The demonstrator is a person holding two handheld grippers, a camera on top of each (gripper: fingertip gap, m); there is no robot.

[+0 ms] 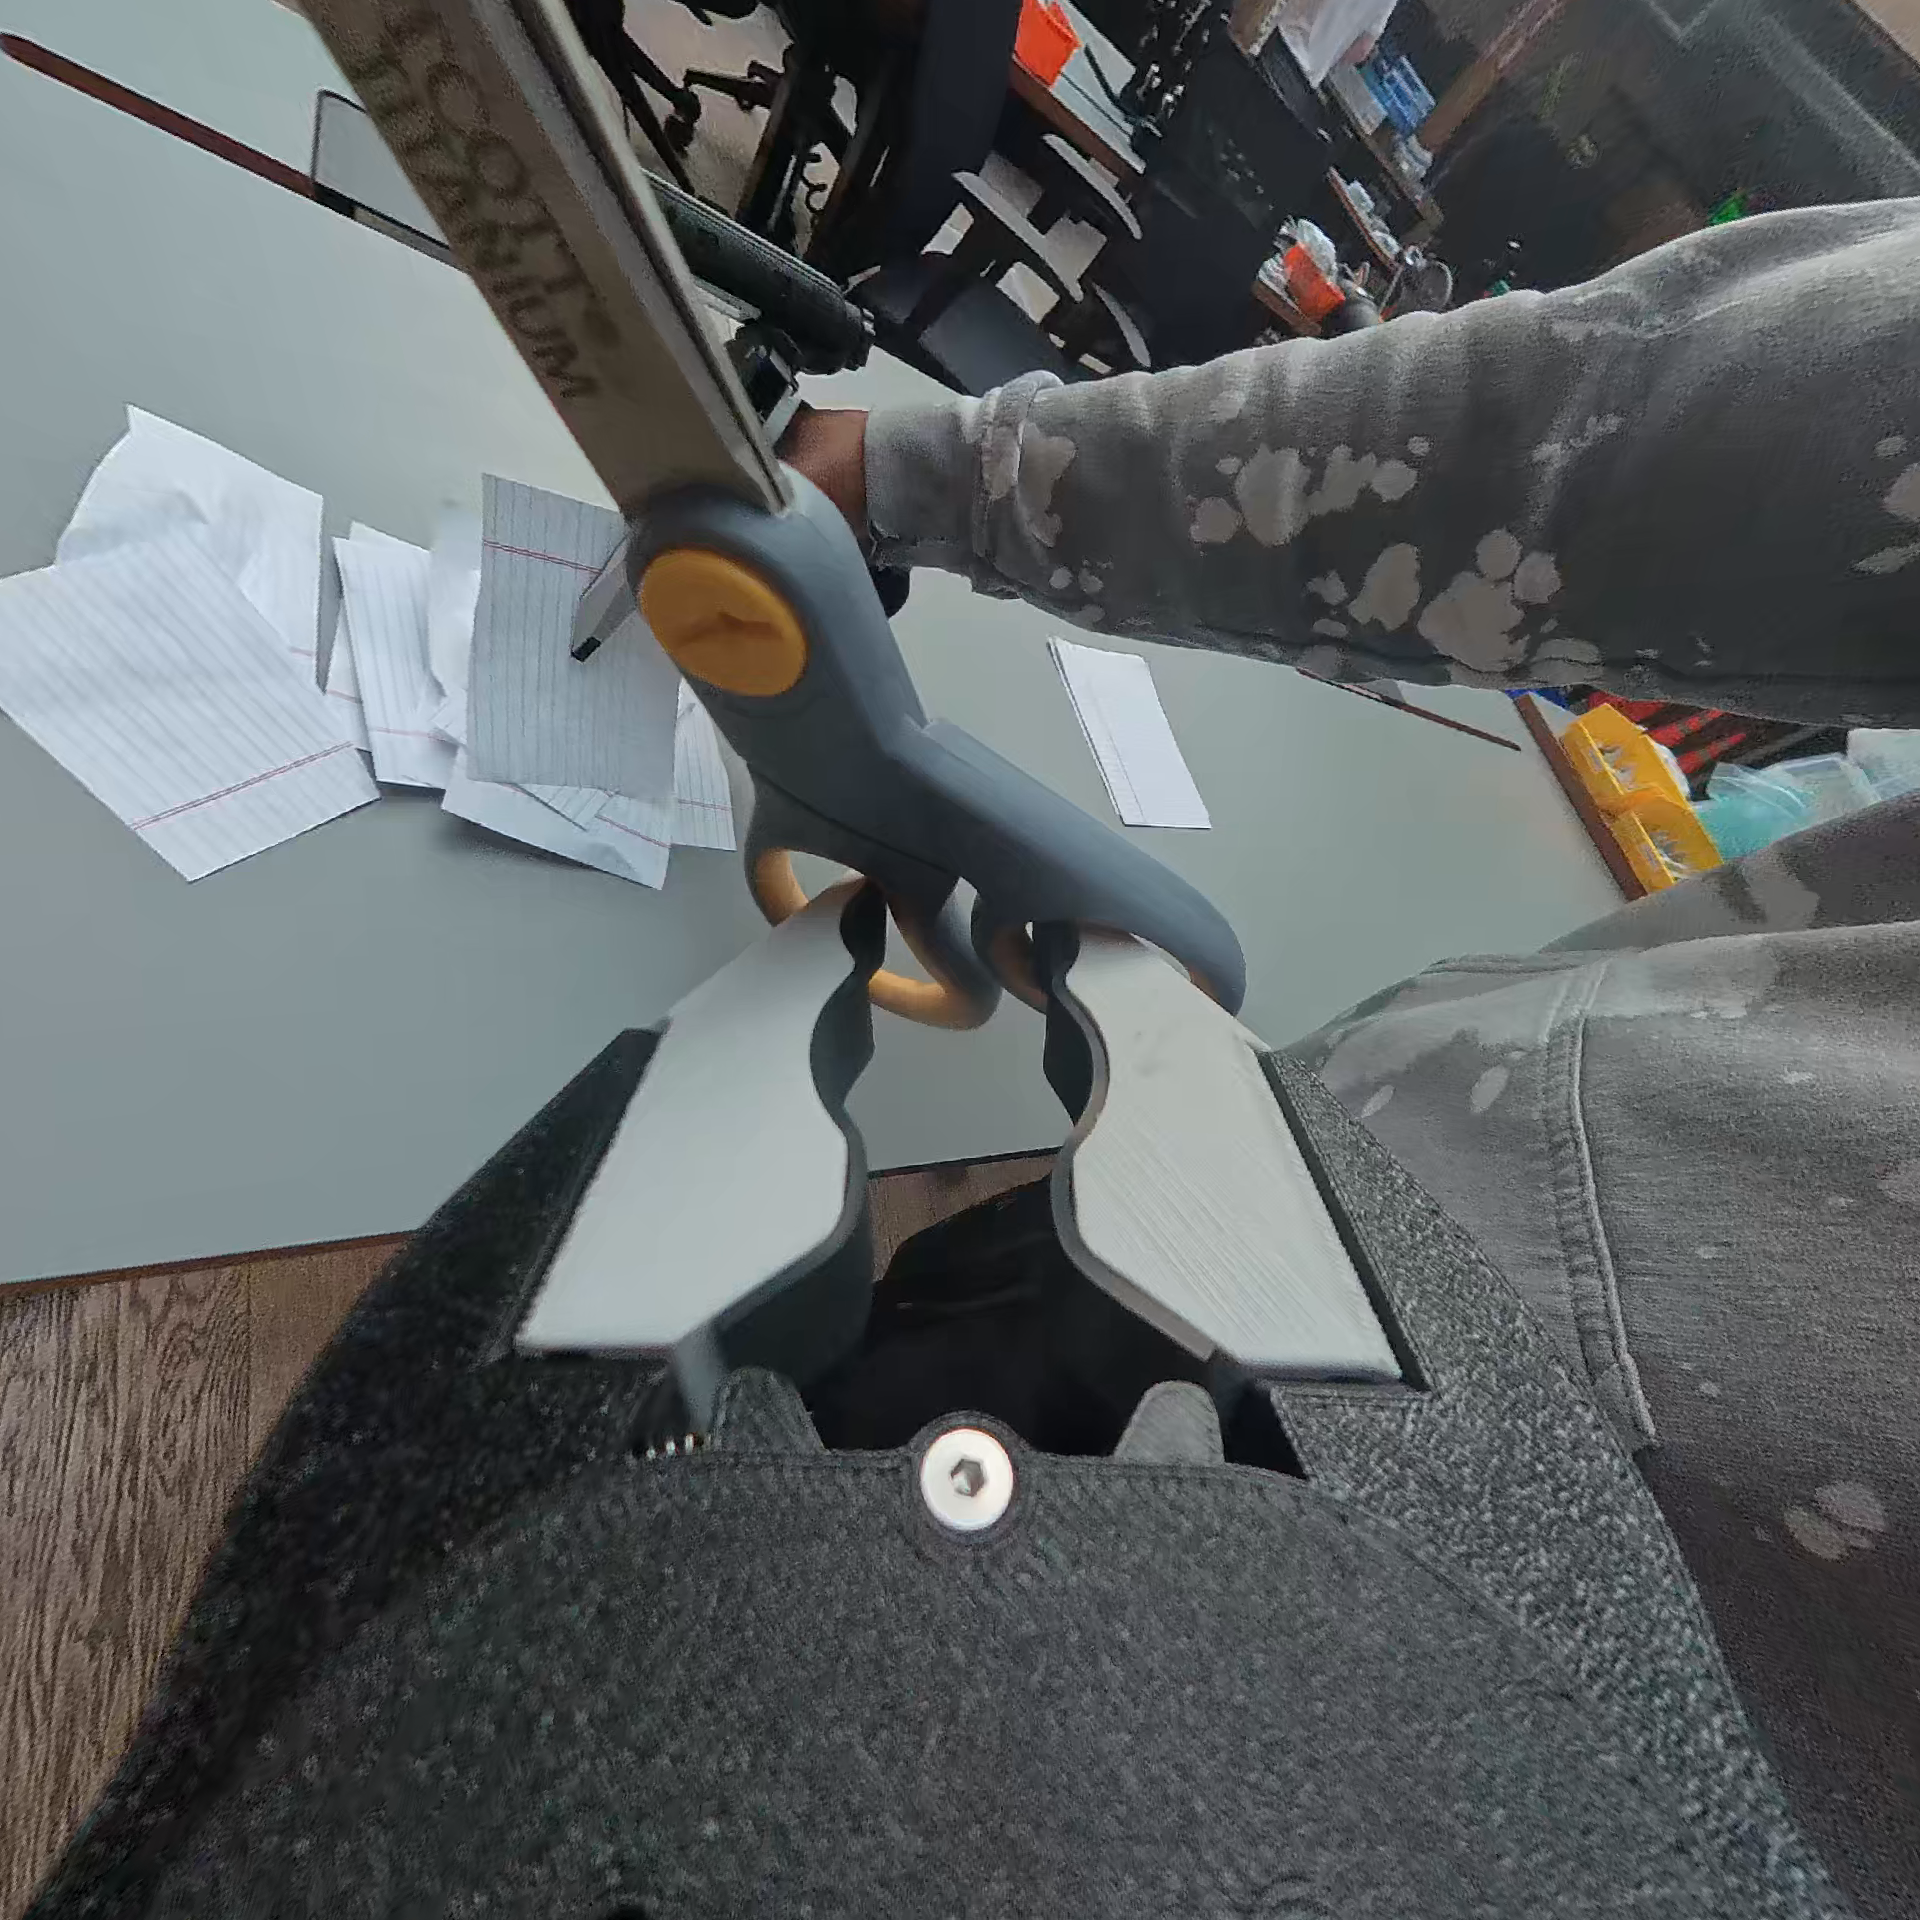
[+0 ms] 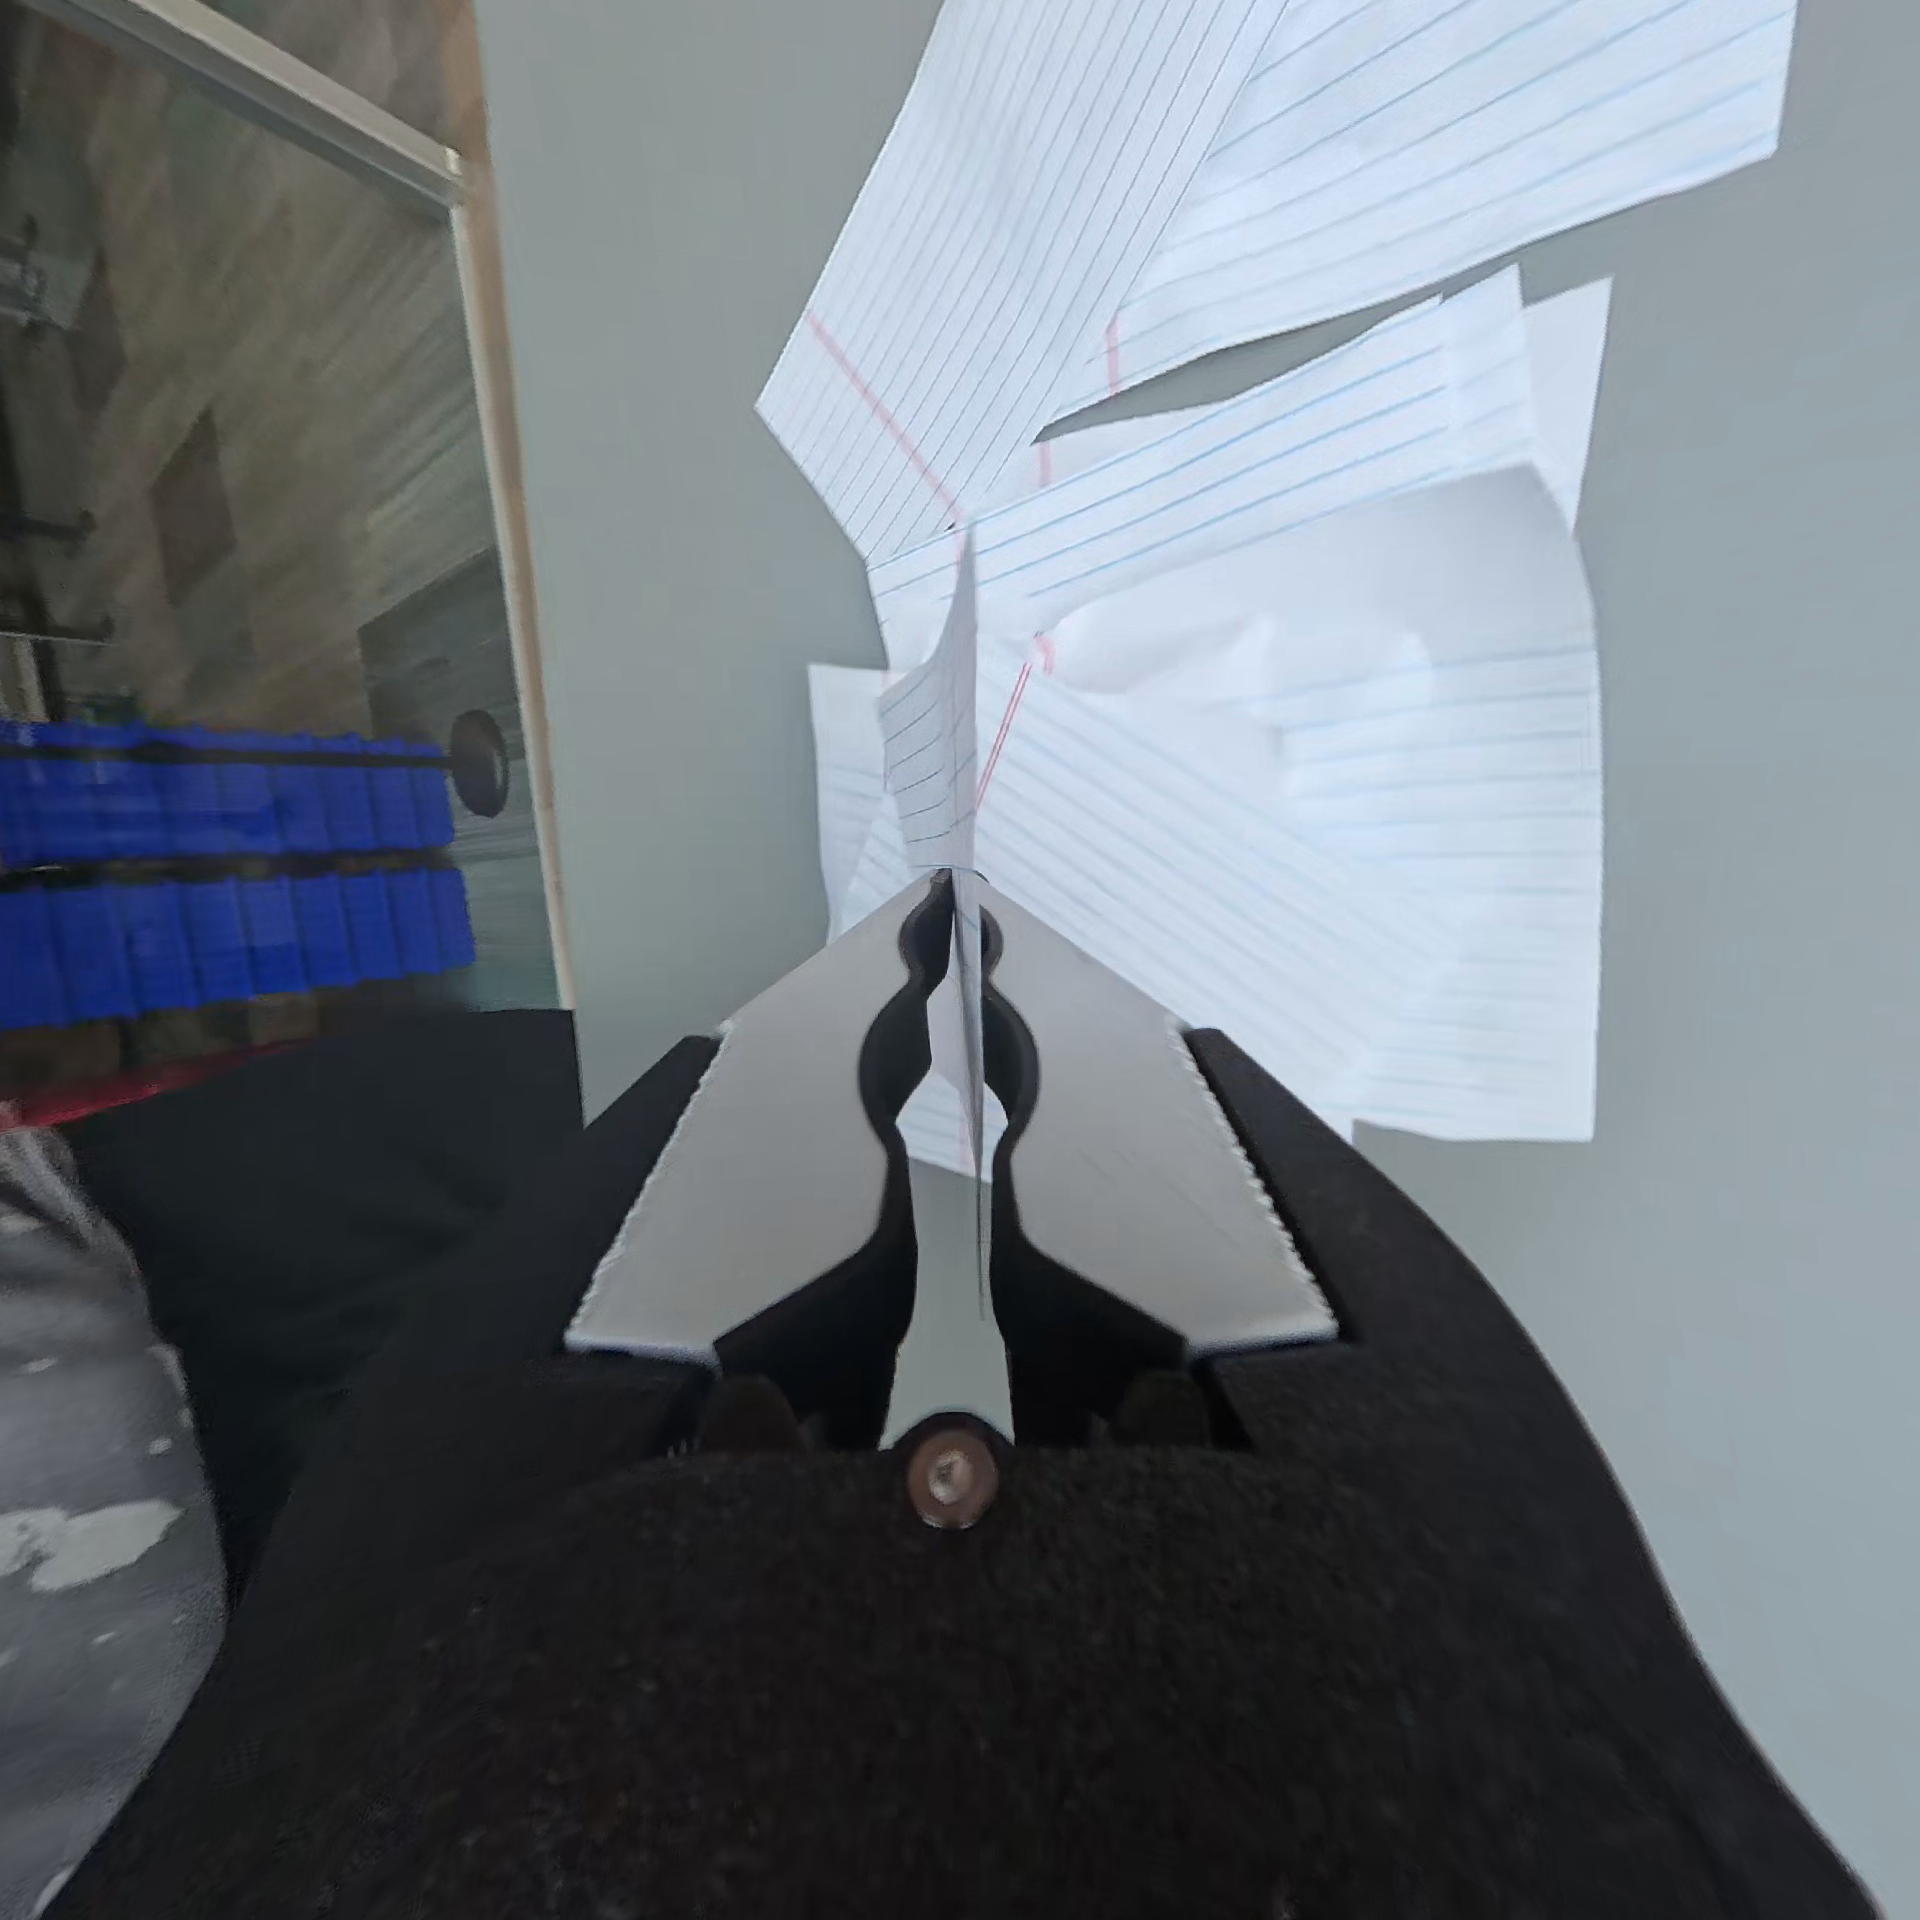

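Grey bench (image 1: 260,1039) carried loose lined index cards (image 1: 187,707); left tool (image 1: 951,961), part-open, hooked stiff scissors' (image 1: 831,727) handle loops, right tool (image 2: 961,914) pinched one flimsy lined card (image 2: 935,769) edge-on.

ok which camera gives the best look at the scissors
The left wrist view. The scissors fill it: grey handles, orange pivot and steel blades, with the left gripper fingers hooked through the handle loops. The right wrist view shows no scissors, only the right gripper shut on a lined card above the paper pile.
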